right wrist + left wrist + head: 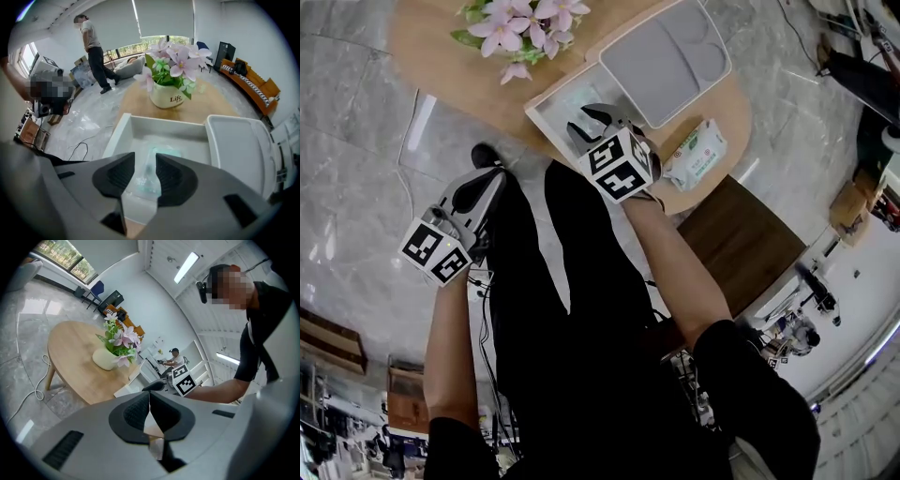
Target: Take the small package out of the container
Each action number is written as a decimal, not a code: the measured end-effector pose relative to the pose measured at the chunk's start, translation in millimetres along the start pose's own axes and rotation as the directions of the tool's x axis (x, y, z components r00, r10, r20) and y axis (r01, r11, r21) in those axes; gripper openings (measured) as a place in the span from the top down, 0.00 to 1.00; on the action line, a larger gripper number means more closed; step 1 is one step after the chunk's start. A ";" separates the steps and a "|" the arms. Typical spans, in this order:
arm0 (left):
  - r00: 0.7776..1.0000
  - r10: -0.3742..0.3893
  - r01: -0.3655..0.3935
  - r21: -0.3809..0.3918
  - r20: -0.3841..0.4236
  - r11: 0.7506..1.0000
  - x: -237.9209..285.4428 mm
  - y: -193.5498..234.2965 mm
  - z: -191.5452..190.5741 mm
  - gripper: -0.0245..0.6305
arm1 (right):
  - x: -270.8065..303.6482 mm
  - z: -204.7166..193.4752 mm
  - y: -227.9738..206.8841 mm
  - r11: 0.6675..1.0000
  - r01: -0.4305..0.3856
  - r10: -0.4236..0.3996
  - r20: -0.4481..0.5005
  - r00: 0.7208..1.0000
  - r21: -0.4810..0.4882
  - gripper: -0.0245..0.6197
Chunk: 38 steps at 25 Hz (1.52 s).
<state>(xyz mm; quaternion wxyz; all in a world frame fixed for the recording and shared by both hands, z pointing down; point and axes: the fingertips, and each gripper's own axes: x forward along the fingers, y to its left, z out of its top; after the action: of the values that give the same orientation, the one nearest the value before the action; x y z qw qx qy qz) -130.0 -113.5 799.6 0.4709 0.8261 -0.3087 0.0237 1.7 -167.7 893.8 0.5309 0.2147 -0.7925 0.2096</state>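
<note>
A small clear package with teal print [146, 177] lies flat on the floor of the white open container [164, 123], which stands near the front edge of the round wooden table [441, 66]. My right gripper [145, 157] hovers over the container [546, 111] with its jaws open; the package shows in the gap between them, untouched. In the head view that right gripper [589, 120] covers most of the container's inside. My left gripper [486, 159] hangs off the table to the left, over the floor, its pads [140, 411] shut together on nothing.
The container's grey lid [670, 56] lies beside it at the back right. A pack of wipes [696, 155] rests on the table's right edge. A pot of pink flowers [520, 28] stands behind. A dark wooden seat [741, 244] is below the table's edge.
</note>
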 end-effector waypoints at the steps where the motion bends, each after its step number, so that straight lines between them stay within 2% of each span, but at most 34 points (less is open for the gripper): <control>1: 1.000 -0.001 0.001 -0.003 -0.001 1.000 -1.0 2.6 -1.6 0.93 | 3.3 -2.4 -1.0 1.000 0.007 -0.007 -0.019 1.000 -0.004 0.74; 10: 1.000 -0.002 0.002 -0.020 -0.009 1.000 -10.1 22.1 -14.4 0.93 | 27.2 -14.5 0.8 0.998 0.023 -0.031 -0.125 0.992 -0.066 0.74; 14: 1.000 -0.005 0.005 -0.022 -0.007 1.000 -11.1 25.5 -16.4 0.93 | 32.7 -18.5 -1.6 0.996 0.044 -0.055 -0.143 0.988 -0.082 0.74; 19: 1.000 -0.014 0.013 -0.026 -0.006 1.000 -10.4 26.5 -18.5 0.93 | 34.0 -19.6 -6.9 0.989 0.067 -0.088 -0.154 0.984 -0.132 0.81; 29: 1.000 -0.018 0.018 -0.024 0.004 1.000 -7.0 23.2 -15.4 0.93 | 24.5 -19.4 -6.4 0.988 0.076 -0.094 -0.134 0.987 -0.131 0.89; 38: 0.999 -0.027 0.026 0.031 0.040 0.999 -7.5 -9.7 17.0 0.93 | -24.1 -2.3 -6.8 0.986 0.095 -0.103 -0.054 0.993 -0.134 0.93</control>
<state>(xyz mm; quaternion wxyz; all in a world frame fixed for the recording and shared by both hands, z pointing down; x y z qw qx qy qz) -135.1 -119.8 780.3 0.4520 0.8376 -0.3067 0.0055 15.6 -169.2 872.8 0.5775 0.2121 -0.7764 0.1367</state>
